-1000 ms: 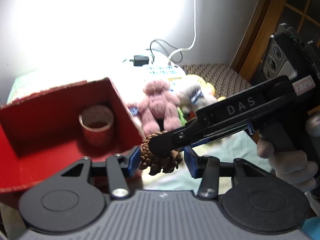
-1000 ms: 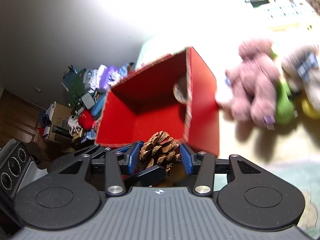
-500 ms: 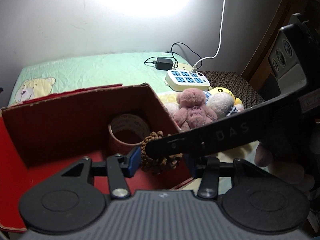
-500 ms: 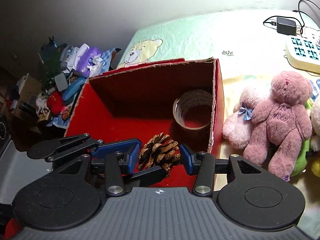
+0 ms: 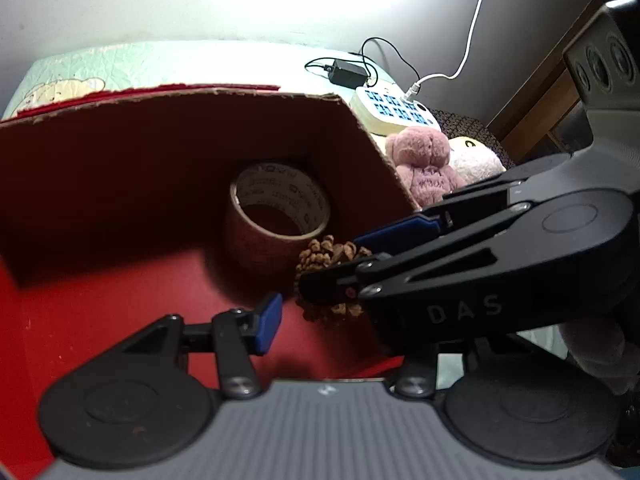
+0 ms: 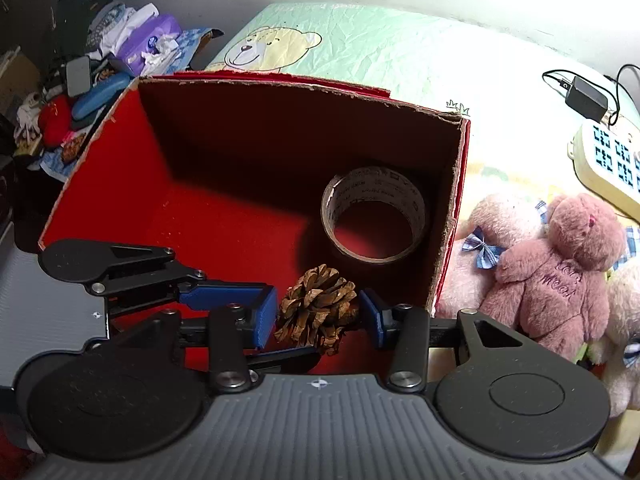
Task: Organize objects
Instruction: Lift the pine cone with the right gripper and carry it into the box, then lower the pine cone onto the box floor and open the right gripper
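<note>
Both handheld grippers meet over an open red cardboard box (image 6: 120, 184) that stands on a bed covered by a pale green quilt with a printed bear (image 6: 360, 48). The right gripper (image 6: 318, 312) has its blue-padded fingers (image 6: 266, 316) clamped on a brown pine cone (image 6: 316, 308), one pad against each flank, so that the cone sits low inside the box, above the red floor near the right-hand wall. In the left wrist view the same pine cone (image 5: 326, 256) appears beyond the left gripper (image 5: 320, 312), with the right gripper's black linkage crossing in front of it. Of the left gripper only the left blue pad (image 5: 268, 322) is visible, and it stands just clear of the cone; the other finger is hidden behind the right gripper, so whether the left fingers grip anything cannot be told. A roll of printed packing tape (image 6: 374, 214) stands on end in the far right corner of the box, just behind the cone. Outside the right wall lie a pink plush bear (image 6: 560, 264) and paler plush toys (image 6: 500, 220), and farther back a cream power strip with blue sockets (image 6: 604, 160).
</note>
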Available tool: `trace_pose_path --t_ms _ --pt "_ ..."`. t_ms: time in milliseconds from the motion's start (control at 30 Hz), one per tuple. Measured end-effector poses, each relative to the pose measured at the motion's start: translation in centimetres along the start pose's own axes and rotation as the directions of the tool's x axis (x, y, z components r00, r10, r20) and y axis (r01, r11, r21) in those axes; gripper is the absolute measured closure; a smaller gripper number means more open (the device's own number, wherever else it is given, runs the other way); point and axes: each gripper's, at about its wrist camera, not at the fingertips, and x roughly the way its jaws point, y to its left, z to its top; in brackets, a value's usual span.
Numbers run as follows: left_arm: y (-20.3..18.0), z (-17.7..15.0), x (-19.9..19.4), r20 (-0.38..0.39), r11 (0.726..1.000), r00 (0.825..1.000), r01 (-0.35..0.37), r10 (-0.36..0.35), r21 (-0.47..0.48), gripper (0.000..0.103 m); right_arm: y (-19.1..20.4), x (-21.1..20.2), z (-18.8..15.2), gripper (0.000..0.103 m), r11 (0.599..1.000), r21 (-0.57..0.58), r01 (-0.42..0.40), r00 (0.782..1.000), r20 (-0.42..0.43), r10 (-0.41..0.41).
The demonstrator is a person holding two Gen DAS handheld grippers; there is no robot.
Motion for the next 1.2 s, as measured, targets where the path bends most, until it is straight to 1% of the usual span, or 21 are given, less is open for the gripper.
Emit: trace_pose_path --t_ms 100,200,300,433,567,700,833,967,1000,1100,1200 --pt "0.1 -0.2 0.2 -0.010 1.000 1.000 0.003 -0.003 0.002 0.053 0.1 0.2 0.2 0.056 0.999 -0.022 0.023 1.000 -0.017 -0.024" --pt "0.2 -0.2 0.4 -0.020 1.000 1.000 0.001 -0.001 0.002 0.052 0.1 0.2 0.4 0.055 0.999 -0.018 0.031 0.999 -0.028 -0.031" --pt "0.4 -0.1 0.7 -0.030 1.000 0.999 0.008 -0.009 -0.009 0.052 0.1 0.3 0.5 0.055 0.999 -0.014 0.036 0.999 -0.032 -0.037" --pt "0.5 0.1 1.3 -0.050 1.000 0.999 0.002 -0.002 -0.010 0.052 0.1 0.0 0.5 0.055 0.999 -0.003 0.041 0.999 -0.029 -0.042" --pt "0.6 0.1 1.7 -0.059 1.000 0.998 0.004 -0.005 -0.014 0.052 -0.2 -0.5 0.1 0.055 0.999 0.034 0.031 1.000 0.002 -0.031" --pt "0.6 0.1 1.8 -0.066 1.000 0.998 -0.013 0.013 -0.010 0.052 -0.8 -0.7 -0.5 0.055 0.995 0.104 -0.009 0.998 0.069 0.002" --pt "0.4 0.0 0.9 -0.046 0.998 0.997 -0.063 0.064 0.013 0.051 -1.3 -1.0 -0.9 0.057 0.984 0.169 -0.063 0.990 0.132 0.041" --pt "0.2 -0.6 -0.8 -0.001 0.989 0.990 -0.143 0.143 0.047 0.046 -2.1 -0.9 -0.3 0.061 0.954 0.256 -0.157 0.980 0.163 0.118" --pt "0.2 -0.8 -1.3 0.014 0.985 0.986 -0.166 0.166 0.053 0.045 -1.9 -0.8 -0.1 0.063 0.946 0.270 -0.180 0.976 0.167 0.138" --pt "0.5 -1.3 -2.5 0.046 0.969 0.970 -0.241 0.239 0.057 0.043 -1.0 -0.1 0.8 0.063 0.924 0.303 -0.233 0.968 0.164 0.191" --pt "1.2 -1.4 -3.2 0.063 0.952 0.951 -0.305 0.302 0.039 0.043 -0.1 1.4 1.8 0.063 0.908 0.334 -0.254 0.966 0.140 0.219"
